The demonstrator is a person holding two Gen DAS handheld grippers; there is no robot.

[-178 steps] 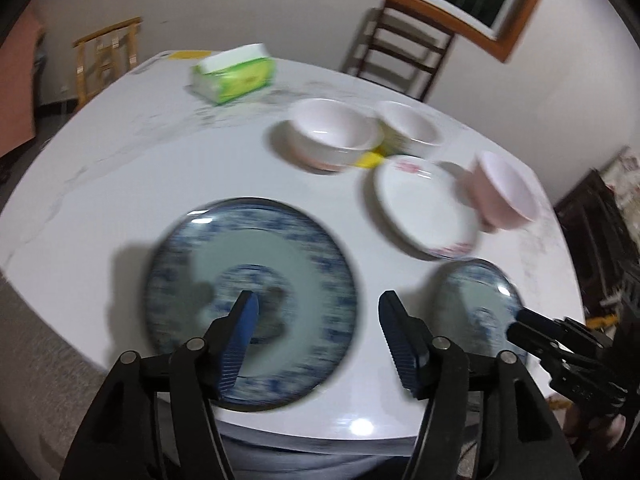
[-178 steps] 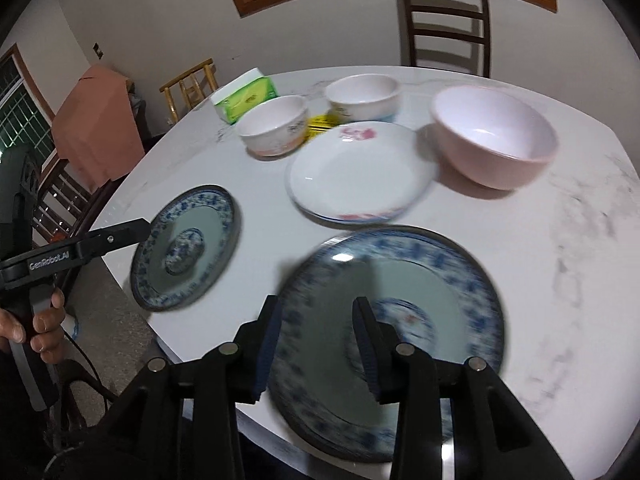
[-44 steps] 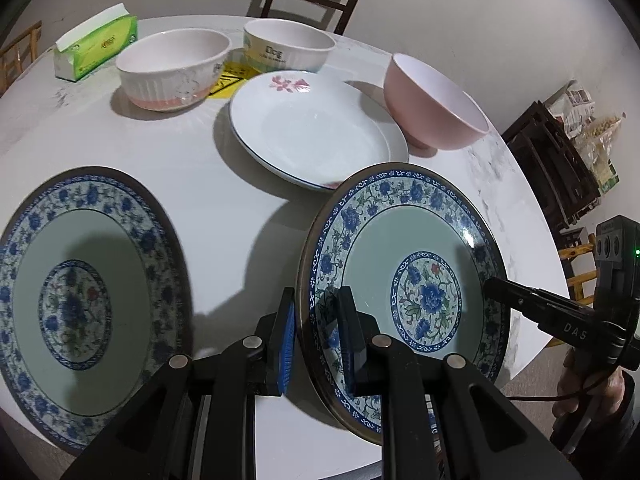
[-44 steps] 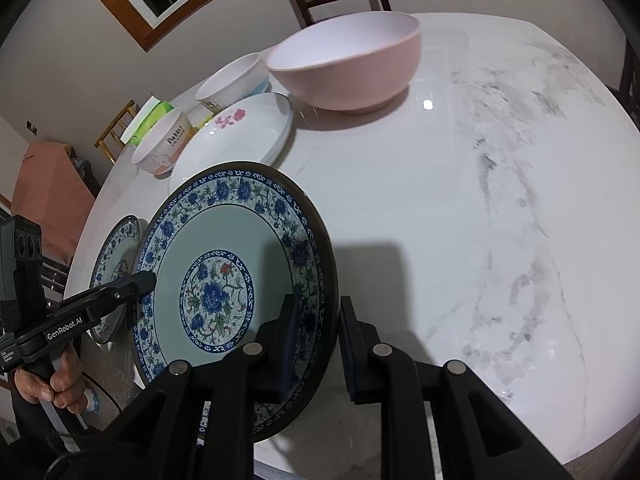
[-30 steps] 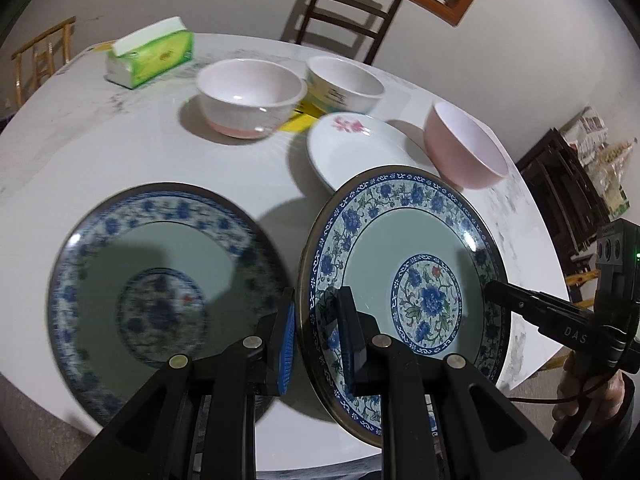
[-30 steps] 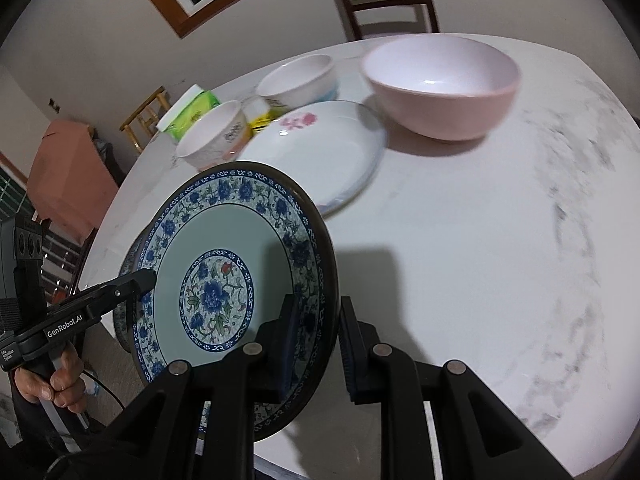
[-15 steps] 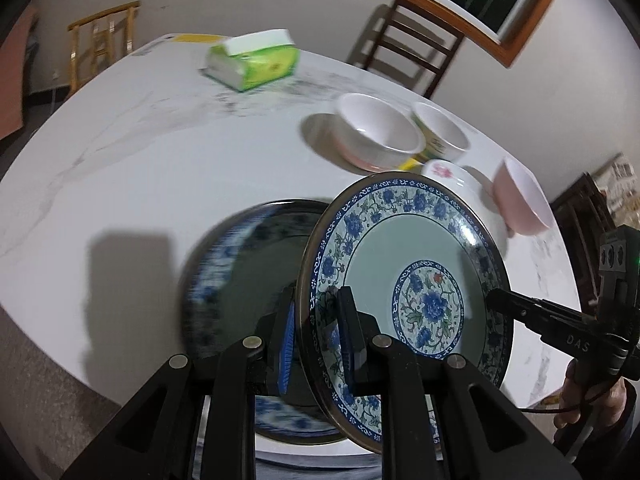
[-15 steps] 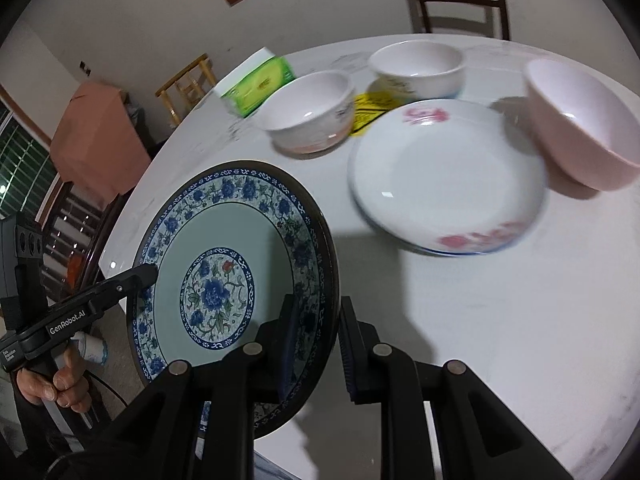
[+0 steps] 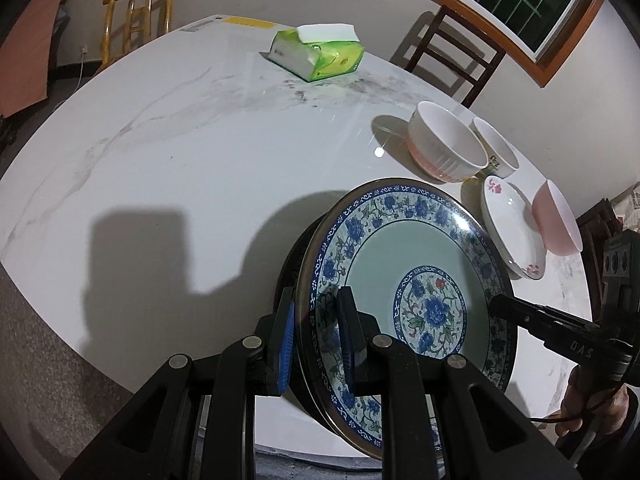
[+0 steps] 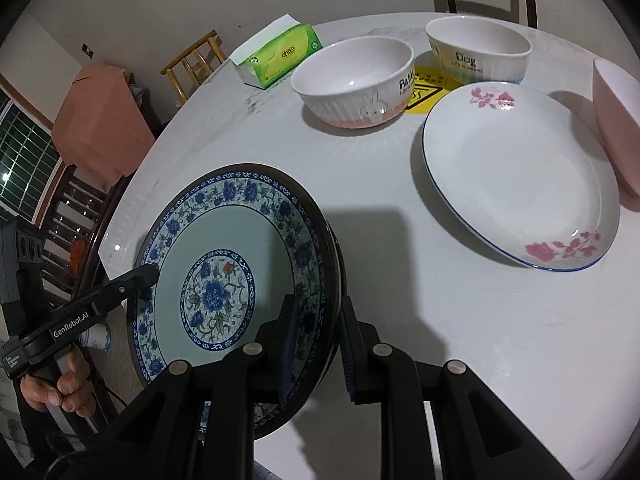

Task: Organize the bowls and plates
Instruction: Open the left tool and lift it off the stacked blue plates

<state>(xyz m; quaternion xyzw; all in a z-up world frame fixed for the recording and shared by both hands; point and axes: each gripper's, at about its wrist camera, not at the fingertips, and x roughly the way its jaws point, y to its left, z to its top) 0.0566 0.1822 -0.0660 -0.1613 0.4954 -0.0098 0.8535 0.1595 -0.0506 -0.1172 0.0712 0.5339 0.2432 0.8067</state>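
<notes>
While both tongs pinch the blue plate (image 9: 404, 276) by opposite rims, left tongs (image 9: 316, 328) and right tongs (image 10: 316, 332) hold it tilted above the desk's (image 9: 180, 168) near edge, over a second plate (image 9: 292, 264).

Sharp fisheye frames, overhead light, hard shadows on table (image 9: 168, 168).

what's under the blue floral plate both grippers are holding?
In the left wrist view, a dark curved rim shows just beneath the held blue floral plate, apparently a second plate on the white marble table. The held plate covers its face and pattern.
</notes>
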